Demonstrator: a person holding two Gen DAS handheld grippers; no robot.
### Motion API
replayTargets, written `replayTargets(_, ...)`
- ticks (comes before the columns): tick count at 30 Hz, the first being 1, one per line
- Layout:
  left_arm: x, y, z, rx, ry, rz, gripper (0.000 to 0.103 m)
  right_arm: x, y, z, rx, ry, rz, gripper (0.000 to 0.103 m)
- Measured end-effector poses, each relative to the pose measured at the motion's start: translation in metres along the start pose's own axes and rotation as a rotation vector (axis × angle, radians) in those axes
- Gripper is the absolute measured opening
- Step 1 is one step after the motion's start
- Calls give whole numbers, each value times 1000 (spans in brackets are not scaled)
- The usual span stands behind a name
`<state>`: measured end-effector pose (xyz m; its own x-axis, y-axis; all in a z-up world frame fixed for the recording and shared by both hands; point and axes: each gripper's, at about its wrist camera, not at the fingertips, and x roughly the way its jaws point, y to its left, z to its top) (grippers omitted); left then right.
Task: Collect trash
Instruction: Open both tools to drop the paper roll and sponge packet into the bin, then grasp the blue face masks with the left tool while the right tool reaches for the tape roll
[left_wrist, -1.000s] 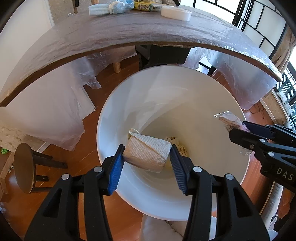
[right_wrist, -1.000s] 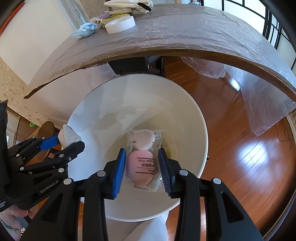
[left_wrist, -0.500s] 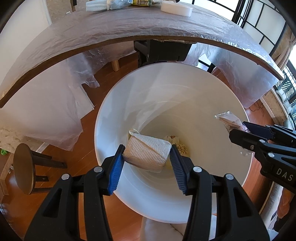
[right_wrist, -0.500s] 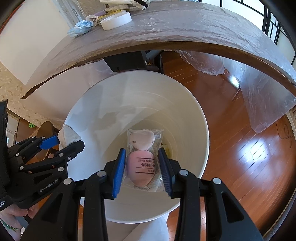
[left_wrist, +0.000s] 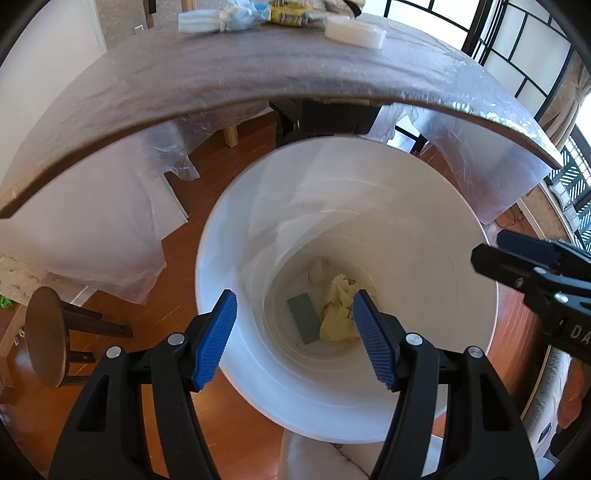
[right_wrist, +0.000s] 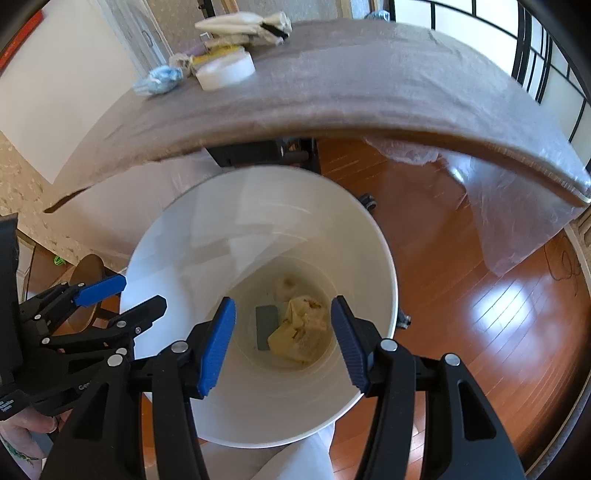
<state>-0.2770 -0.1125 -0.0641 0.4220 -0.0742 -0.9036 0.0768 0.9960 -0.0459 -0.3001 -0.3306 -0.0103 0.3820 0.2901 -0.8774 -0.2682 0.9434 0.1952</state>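
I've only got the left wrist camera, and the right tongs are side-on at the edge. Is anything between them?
Observer: No. In the right wrist view the right tongs are opening with nothing between them, above the white bin.
Operator: Can you see what holds the left tongs?
Observer: Yes, a hand shows below them, in the bottom left corner.
Operator: Anything on the table behind the white roll?
Observer: A white bundle with a black band lies just behind it.
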Motion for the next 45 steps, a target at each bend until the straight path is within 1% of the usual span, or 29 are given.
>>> replayTargets(1, -5, -1, 1, 6, -12, 5, 66, -7, 2, 2, -10, -18, 0, 54)
replayTargets(3, -24, -2, 5, 21, -63, 32, 66, -26, 7, 9, -32, -69, 2, 53)
replayTargets(6, -55, 5, 16, 5, -143, 45, 67, -49, 11, 21, -48, -140, 20, 54)
replayTargets(7, -63, 8, 20, -6, -166, 44, 70, -56, 12, 26, -57, -163, 25, 53)
replayTargets(8, -70, 10, 25, -16, -187, 43, 79, -60, 12, 30, -65, -175, 29, 54)
replayTargets(9, -80, 15, 34, -28, -219, 46, 84, -64, 13, 36, -80, -191, 34, 54)
replayTargets(10, -85, 17, 40, -33, -236, 49, 84, -67, 14, 42, -92, -206, 35, 54)
replayTargets(13, -93, 24, 61, -48, -277, 66, 89, -67, 14, 57, -101, -218, 51, 56)
replayTargets(16, -93, 30, 80, -43, -310, 107, 90, -60, 20, 69, -112, -221, 58, 56)
replayTargets(18, -88, 32, 94, -33, -306, 123, 90, -52, 23, 77, -118, -211, 48, 56)
replayTargets(21, -81, 39, 106, -21, -304, 116, 90, -41, 29, 88, -107, -198, 68, 56)
replayTargets(23, -75, 44, 119, -15, -306, 105, 90, -31, 35, 100, -113, -198, 60, 56)
replayTargets(25, -66, 51, 134, -12, -305, 77, 90, -21, 39, 108, -113, -197, 43, 56)
replayTargets(27, -54, 55, 149, 3, -288, 44, 90, -11, 41, 117, -91, -189, 32, 56)
replayTargets(30, -39, 60, 163, 37, -279, 19, 90, 1, 42, 131, -73, -191, 23, 56)
replayTargets(33, -26, 63, 173, 56, -263, 11, 90, 13, 44, 142, -75, -191, -8, 56)
replayTargets(35, -18, 65, 179, 70, -252, -14, 90, 19, 44, 147, -59, -182, -2, 56)
replayTargets(38, -9, 67, 187, 87, -244, -21, 90, 26, 46, 150, -61, -173, -7, 56)
replayTargets(45, 1, 71, 196, 76, -229, -46, 90, 36, 49, 160, -82, -166, 10, 56)
